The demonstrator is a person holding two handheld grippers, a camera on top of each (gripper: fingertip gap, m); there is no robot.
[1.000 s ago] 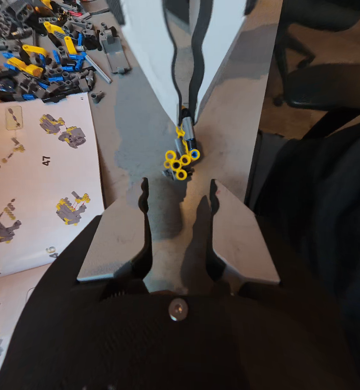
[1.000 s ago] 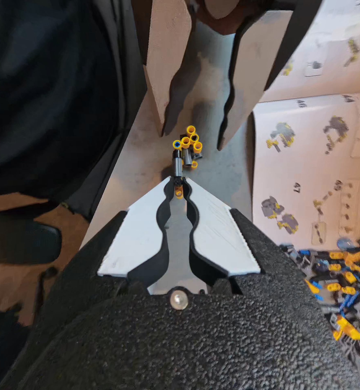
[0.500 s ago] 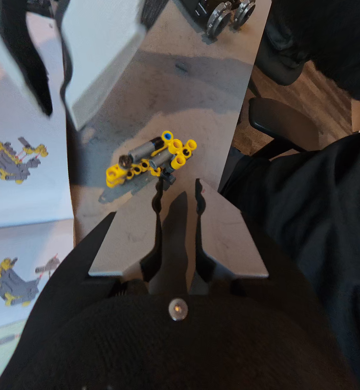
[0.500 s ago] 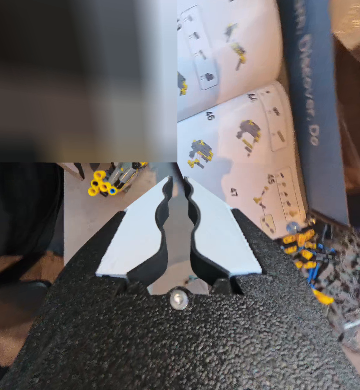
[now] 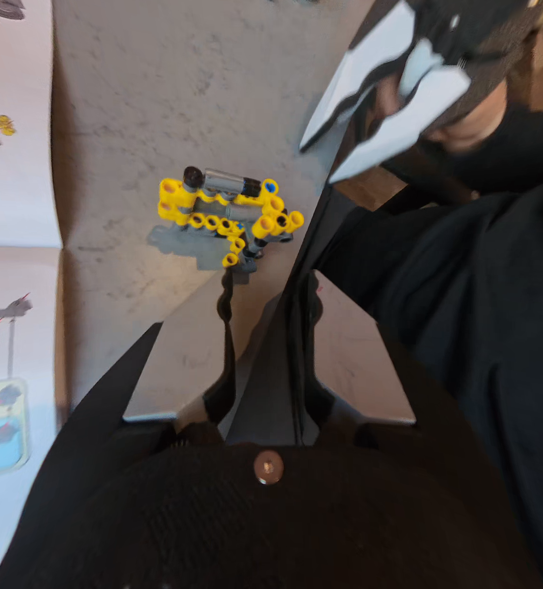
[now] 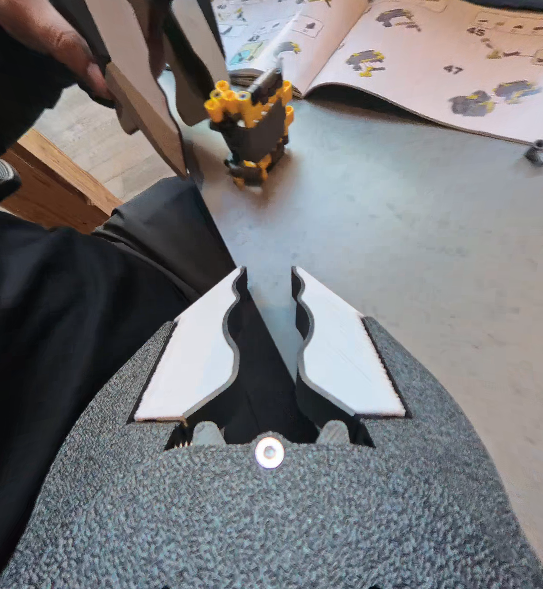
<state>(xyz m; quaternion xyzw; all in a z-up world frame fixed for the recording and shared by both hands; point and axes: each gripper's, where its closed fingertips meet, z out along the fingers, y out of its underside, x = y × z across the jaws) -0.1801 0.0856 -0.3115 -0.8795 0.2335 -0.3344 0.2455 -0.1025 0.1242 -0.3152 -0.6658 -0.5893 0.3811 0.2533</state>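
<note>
A small yellow, grey and black brick model (image 5: 225, 216) stands on the grey table (image 5: 168, 95) near its edge. It also shows in the right wrist view (image 6: 251, 127). My left gripper (image 5: 270, 280) is open. Its left fingertip is right beside the model's lower grey end, and nothing sits between the jaws. The right wrist view shows it (image 6: 189, 146) held by a hand, close to the model's left side. My right gripper (image 6: 268, 271) is open and empty, over the table edge and well short of the model. It appears blurred at the upper right of the left wrist view (image 5: 316, 165).
An open instruction booklet (image 6: 423, 63) lies behind the model and along the left of the left wrist view (image 5: 9, 191). A small loose grey part (image 6: 537, 153) lies by the booklet. The table edge runs diagonally beside a person in black clothing (image 6: 56, 318).
My right gripper let go of the model's end, swung away and opened wider. My left gripper closed in on the model, which now sits just past its fingertips.
</note>
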